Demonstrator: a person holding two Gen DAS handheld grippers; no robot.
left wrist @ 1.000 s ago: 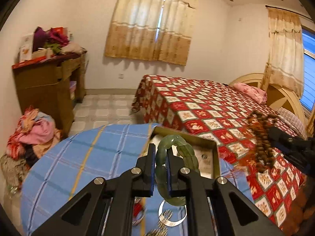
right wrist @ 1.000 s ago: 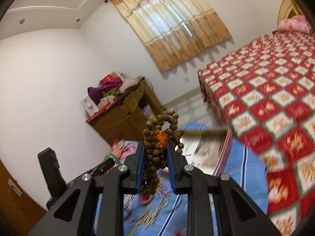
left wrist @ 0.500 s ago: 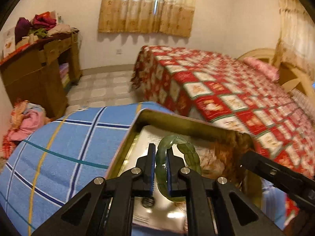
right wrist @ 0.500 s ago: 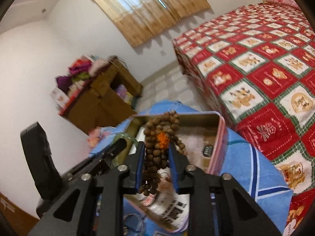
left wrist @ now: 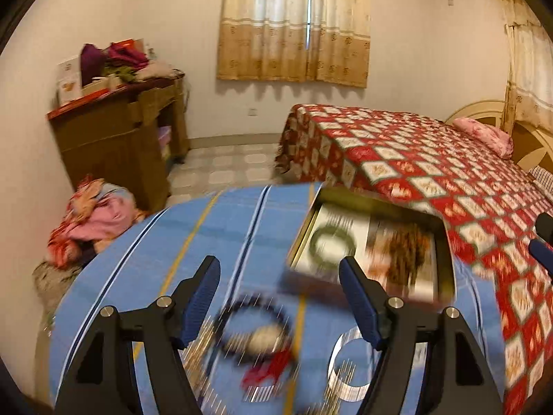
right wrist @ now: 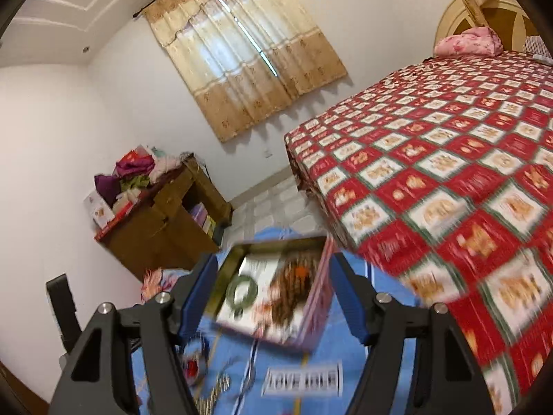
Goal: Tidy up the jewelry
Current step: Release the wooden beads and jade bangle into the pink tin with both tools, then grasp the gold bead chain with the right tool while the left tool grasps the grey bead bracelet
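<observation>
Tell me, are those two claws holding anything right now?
No. Both the left gripper and right gripper are open; the green bangle and beads lie in the tin.

Motion blur smears the dark bead bracelet (left wrist: 254,333) and silver ring (left wrist: 349,363) between the left fingers (left wrist: 200,299); the picture's lower edge cuts off the chains (right wrist: 212,392) below the right fingers (right wrist: 349,302).

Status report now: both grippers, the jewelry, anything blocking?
Left gripper open, empty. Right gripper open, empty. Green bangle and brown bead string lie in the box. Dark bracelet waits on the blue cloth; nothing blocking.
</observation>
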